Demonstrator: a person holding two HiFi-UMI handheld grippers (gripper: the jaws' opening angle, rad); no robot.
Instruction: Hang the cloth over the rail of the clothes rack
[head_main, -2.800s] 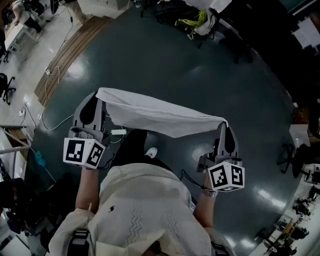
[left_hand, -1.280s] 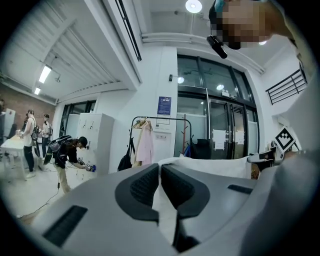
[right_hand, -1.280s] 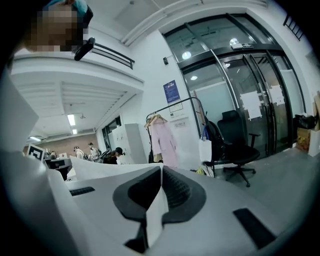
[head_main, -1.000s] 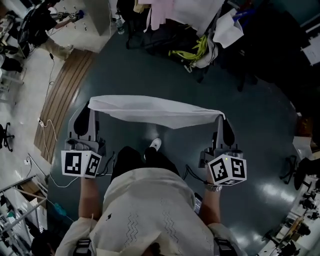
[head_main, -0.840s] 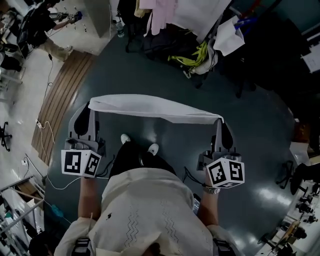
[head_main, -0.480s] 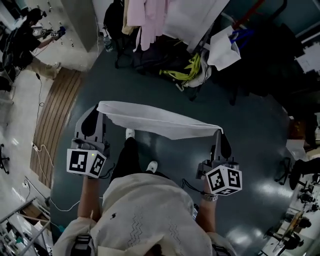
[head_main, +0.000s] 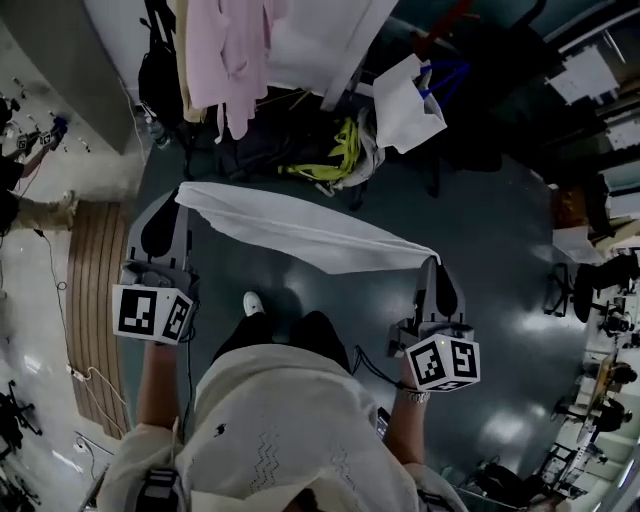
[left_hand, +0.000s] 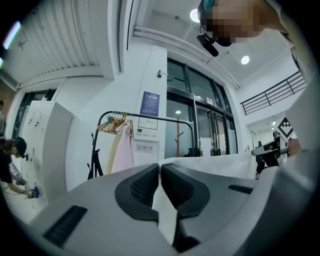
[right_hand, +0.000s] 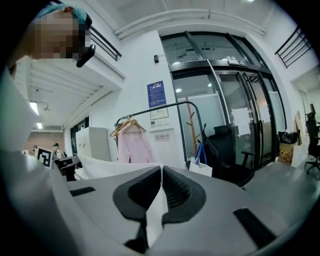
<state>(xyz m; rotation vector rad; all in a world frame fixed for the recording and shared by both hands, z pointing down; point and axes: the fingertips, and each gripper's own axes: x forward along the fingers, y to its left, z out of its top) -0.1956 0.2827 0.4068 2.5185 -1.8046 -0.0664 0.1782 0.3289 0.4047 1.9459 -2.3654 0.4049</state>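
A white cloth (head_main: 300, 235) hangs stretched between my two grippers above the dark floor. My left gripper (head_main: 178, 192) is shut on its left corner, and my right gripper (head_main: 432, 262) is shut on its right corner. In the left gripper view the cloth (left_hand: 215, 165) runs out to the right from the pinched jaws (left_hand: 160, 167). In the right gripper view it (right_hand: 115, 167) runs off to the left from the jaws (right_hand: 161, 170). The clothes rack stands ahead, its black rail (left_hand: 145, 116) (right_hand: 160, 109) carrying a pink garment (head_main: 225, 50) on a hanger.
Below the rack lie dark bags, a yellow item (head_main: 325, 160) and a white bag with blue handles (head_main: 405, 100). A black office chair (right_hand: 225, 150) stands right of the rack. A wooden floor strip (head_main: 85, 300) runs along the left. A person (left_hand: 10, 160) works far left.
The person has walked toward the rack: its hanging garments and the bags below now fill the top of the head view. The cloth stays stretched between both shut grippers.
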